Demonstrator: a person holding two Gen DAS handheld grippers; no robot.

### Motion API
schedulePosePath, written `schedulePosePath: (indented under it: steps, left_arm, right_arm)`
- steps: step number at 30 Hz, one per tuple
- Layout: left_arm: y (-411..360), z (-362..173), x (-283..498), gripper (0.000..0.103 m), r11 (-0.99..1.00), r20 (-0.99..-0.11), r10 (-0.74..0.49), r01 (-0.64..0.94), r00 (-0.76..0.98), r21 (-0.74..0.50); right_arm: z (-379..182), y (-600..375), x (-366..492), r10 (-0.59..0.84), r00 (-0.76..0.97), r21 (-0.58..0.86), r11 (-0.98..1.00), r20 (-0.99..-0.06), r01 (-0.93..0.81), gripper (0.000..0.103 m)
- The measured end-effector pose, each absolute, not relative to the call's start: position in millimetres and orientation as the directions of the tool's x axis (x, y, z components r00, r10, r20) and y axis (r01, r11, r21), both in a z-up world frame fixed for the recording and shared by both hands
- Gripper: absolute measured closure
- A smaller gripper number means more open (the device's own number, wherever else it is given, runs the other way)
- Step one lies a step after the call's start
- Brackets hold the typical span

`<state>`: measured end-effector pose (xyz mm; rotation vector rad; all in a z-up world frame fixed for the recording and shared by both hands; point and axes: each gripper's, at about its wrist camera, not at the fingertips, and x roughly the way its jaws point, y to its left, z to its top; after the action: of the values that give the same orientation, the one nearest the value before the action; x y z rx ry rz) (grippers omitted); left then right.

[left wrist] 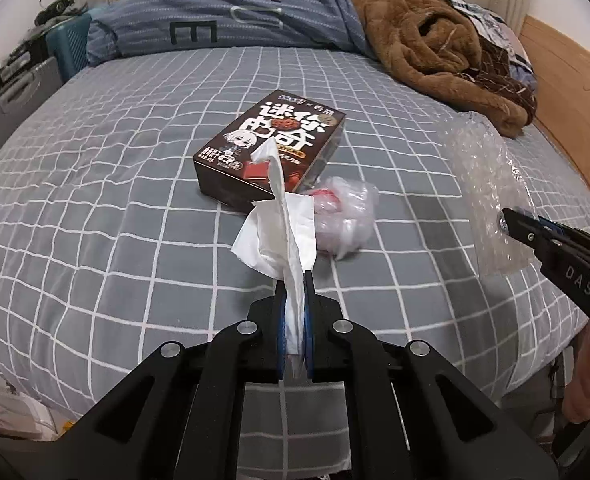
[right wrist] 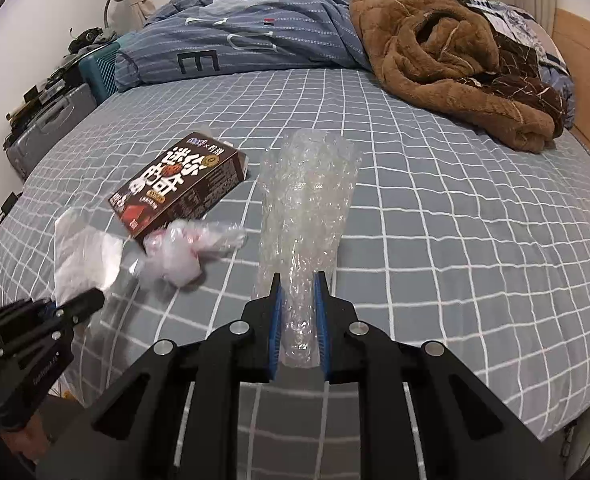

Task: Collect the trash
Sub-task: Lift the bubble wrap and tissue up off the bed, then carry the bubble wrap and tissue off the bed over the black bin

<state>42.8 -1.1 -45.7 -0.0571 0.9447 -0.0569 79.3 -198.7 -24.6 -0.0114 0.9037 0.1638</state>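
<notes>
**Operator:** White tissue [left wrist: 279, 236] hangs pinched in my left gripper [left wrist: 293, 280], its blue pads pressed flat against the paper with almost no gap between them. From the left wrist camera the sheet fans upward in front of the lens, raised above the grey checked bedsheet [left wrist: 115, 200].

**Desk:** And your other hand?

**Operator:** My right gripper [right wrist: 298, 280] is clamped on a crumpled sheet of clear bubble wrap [right wrist: 307, 200], fingers narrow, the plastic squeezed between the pads and flaring out beyond the tips. It too is lifted clear of the bed. In the left view I see that same gripper at the frame's right edge, the wrap standing up from its tip.

**Desk:** What remains on the bed?

**Operator:** Two pieces lie near the middle of the mattress. A dark brown snack box [right wrist: 179, 192] with white lettering lies flat, and a scrunched clear plastic bag [right wrist: 183, 252] with something pinkish inside rests touching the box's near corner. Neither gripper is in contact with them.

**Desk:** Anything else in frame?

**Operator:** A blue striped duvet [right wrist: 255, 32] is bunched along the far side of the bed, with a brown fleece blanket [right wrist: 455, 60] heaped beside it toward the wooden headboard [right wrist: 587, 92]. A grey suitcase [right wrist: 47, 132] and a teal crate [right wrist: 99, 68] stand off the bed's left edge. A hand [left wrist: 587, 384] grips the right tool's handle at the lower right of the left view.
</notes>
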Motion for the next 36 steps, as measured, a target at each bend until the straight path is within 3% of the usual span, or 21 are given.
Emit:
schedulePosePath:
  steps: [36]
  left_arm:
    - [-8, -5, -54, 0.097, 0.990, -0.754, -0.139, 0.063, 0.642, -0.129]
  right_arm:
    - [-3, -207, -36, 0.145, 0.631, 0.054, 0.985, -0.762, -0.161, 0.088]
